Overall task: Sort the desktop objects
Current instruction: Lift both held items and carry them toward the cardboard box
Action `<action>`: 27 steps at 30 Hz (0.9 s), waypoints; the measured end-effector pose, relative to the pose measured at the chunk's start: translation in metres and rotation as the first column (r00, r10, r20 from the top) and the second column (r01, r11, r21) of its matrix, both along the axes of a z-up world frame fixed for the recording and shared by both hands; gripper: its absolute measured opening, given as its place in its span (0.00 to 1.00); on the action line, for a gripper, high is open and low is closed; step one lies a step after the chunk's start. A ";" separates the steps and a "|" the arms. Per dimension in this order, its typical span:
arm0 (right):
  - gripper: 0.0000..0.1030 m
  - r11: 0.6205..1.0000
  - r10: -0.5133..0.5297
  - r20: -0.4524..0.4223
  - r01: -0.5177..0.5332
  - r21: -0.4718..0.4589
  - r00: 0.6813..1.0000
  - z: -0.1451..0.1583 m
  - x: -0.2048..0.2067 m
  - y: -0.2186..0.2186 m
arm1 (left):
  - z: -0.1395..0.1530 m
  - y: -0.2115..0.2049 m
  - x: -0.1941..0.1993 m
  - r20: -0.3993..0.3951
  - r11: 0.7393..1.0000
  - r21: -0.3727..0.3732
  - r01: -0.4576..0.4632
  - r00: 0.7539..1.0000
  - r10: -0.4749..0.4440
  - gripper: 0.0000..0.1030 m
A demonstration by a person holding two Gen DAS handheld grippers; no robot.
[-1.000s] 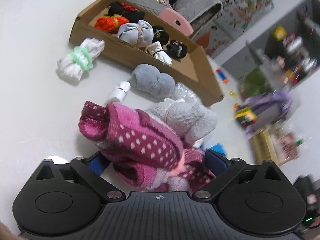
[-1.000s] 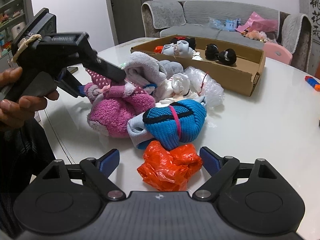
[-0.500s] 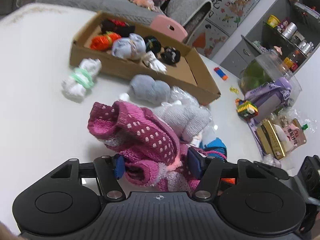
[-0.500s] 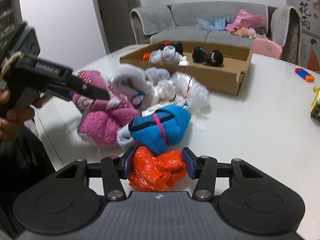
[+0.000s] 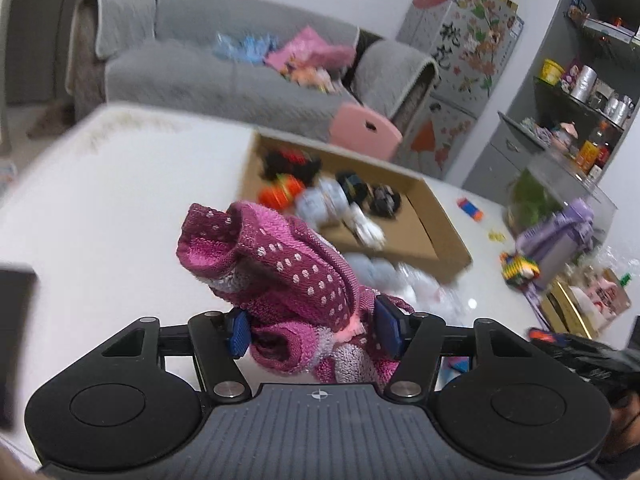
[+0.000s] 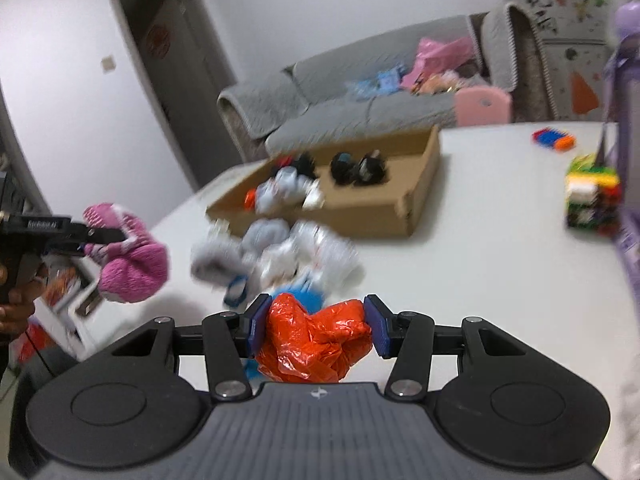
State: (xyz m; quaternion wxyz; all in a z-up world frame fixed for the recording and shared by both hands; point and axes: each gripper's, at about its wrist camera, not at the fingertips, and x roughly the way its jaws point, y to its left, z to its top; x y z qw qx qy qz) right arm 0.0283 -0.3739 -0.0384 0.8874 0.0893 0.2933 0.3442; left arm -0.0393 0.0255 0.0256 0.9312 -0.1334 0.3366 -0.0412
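Note:
My left gripper [image 5: 314, 330] is shut on a pink dotted sock bundle [image 5: 280, 272], lifted off the white table [image 5: 100, 200]. The right wrist view shows the same pink bundle [image 6: 132, 264] hanging at the left from the left gripper [image 6: 94, 236]. My right gripper [image 6: 316, 330] is shut on a crumpled orange plastic bag [image 6: 316, 340], held above the table. Beyond both stands an open cardboard box [image 5: 436, 232] holding several rolled socks and small bundles. A pile of grey, white and blue sock rolls [image 6: 272, 256] lies in front of the box [image 6: 412, 200].
A colourful block cube [image 6: 592, 196] and a purple bottle [image 6: 628, 120] stand at the table's right. Small orange-blue toy [image 5: 470, 206] lies past the box. A pink chair back [image 5: 366, 130], a grey sofa and shelves lie beyond the table. A hand [image 6: 16, 308] grips the left tool.
Both grippers closed on their loads, the left on the pink bundle and the right on the orange bag, then lifted them off the table. Both views tilted up toward the box.

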 end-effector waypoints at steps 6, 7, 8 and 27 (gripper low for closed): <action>0.45 0.998 -0.030 0.071 0.026 0.059 0.997 0.046 0.026 -0.010 | 0.048 0.002 0.031 0.094 0.996 0.093 0.007 0.995 -0.016 0.64; 0.45 0.998 -0.031 0.085 0.025 0.065 0.996 0.055 0.032 -0.009 | 0.056 -0.001 0.038 0.109 0.994 0.106 0.015 0.994 -0.027 0.64; 0.45 0.997 -0.032 0.094 0.025 0.068 0.995 0.059 0.037 -0.007 | 0.064 -0.005 0.044 0.120 0.993 0.119 0.022 0.992 -0.036 0.64; 0.45 0.995 -0.029 0.052 0.024 0.095 0.998 0.081 0.139 0.038 | 0.059 -0.087 0.179 0.109 0.944 0.277 0.181 0.970 -0.218 0.64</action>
